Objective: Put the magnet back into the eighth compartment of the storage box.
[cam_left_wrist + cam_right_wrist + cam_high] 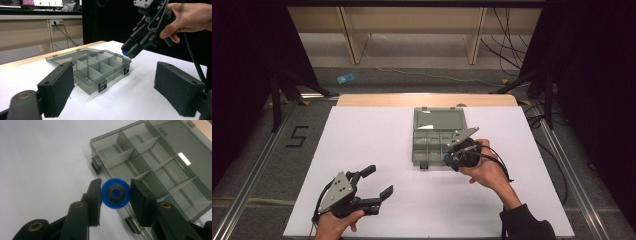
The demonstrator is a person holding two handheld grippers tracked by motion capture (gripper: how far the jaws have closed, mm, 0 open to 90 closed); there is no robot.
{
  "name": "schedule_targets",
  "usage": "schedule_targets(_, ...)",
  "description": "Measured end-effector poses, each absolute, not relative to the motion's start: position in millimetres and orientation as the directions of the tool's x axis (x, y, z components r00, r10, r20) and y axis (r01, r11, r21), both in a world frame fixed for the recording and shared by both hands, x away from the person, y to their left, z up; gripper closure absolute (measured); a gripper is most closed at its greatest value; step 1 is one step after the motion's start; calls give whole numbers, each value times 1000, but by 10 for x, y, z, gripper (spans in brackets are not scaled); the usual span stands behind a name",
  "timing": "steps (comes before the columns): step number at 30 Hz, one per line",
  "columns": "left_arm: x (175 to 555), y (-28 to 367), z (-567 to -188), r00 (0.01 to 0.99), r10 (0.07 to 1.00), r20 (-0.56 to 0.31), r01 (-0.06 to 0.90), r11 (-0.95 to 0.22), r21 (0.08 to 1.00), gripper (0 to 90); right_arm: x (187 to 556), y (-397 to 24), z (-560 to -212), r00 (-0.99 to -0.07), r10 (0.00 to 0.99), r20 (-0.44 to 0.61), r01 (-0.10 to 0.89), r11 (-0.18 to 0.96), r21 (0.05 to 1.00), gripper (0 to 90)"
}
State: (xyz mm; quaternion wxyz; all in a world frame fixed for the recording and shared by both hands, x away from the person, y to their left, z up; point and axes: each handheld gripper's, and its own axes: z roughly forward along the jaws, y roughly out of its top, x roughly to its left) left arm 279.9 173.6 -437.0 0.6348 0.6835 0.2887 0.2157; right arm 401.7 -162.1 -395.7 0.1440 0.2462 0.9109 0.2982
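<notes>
A grey see-through compartment box (432,142) lies open on the white table, its lid (439,119) folded back toward the far side. Its divided cells (100,67) (150,167) look empty. My right gripper (448,160) hovers over the box's near right corner, shut on a small round blue part (115,193) with a dark centre; the blue part (124,53) peeks out under the jaws in the left gripper view too. My left gripper (378,181) rests near the table's front left, open and holding nothing, its pads (58,87) wide apart and pointed at the box.
The white table top (362,145) ends in a wooden strip at the far edge. Dark curtains and stands flank both sides, with cables on the floor at the right. A "5" mark (296,136) is on the floor at left.
</notes>
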Motion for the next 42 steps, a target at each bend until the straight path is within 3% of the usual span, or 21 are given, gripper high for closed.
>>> schedule_targets(42, 2800, 1736, -4371, 740, 669, -71, 121, -29, 992, 161, 4307, -2061, -4166, -730, 670, -137, 458, 627, 630, 627)
